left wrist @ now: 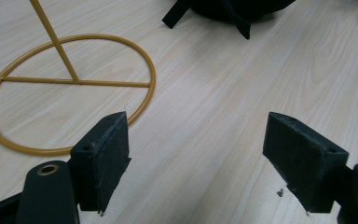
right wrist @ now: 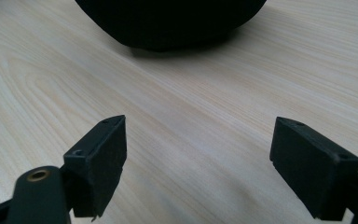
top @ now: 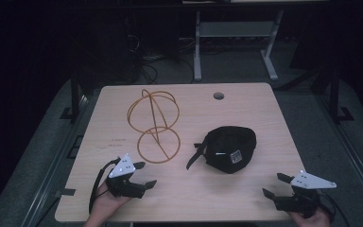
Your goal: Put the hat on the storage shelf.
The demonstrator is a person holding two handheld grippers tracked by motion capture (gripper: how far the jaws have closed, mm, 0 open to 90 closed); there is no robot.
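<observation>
A: Starting at the left, what does the left gripper (top: 142, 174) have between its fingers?

B: Nothing. The fingers (left wrist: 103, 156) are spread wide above bare wood of the table (top: 246, 189), and a hand holds the tool at the near edge.

A: What lies closest to them?

B: The gold wire stand (top: 154, 124). Its flat ring base (left wrist: 70, 88) sits just ahead of the left finger, slightly to that finger's outer side, apart from it. A straight crossbar spans the ring, and a thin stem rises from the bar, leaning away from the fingers towards the wire globe at the top. So the stand's long axis runs from the ring near the fingers up and away towards the far side of the table.

A: And further right?

B: The black cap (top: 229, 149) lies between the two grippers, farther out than either. Its strap (top: 196, 156) trails out towards the left gripper's side; a small label faces the near edge.

A: The right gripper (top: 276, 185)?

B: Its fingers (right wrist: 98, 163) are also spread wide, pinching nothing. The cap (right wrist: 168, 21) sits well ahead of them, a little towards the left finger, with bare wood between.
</observation>
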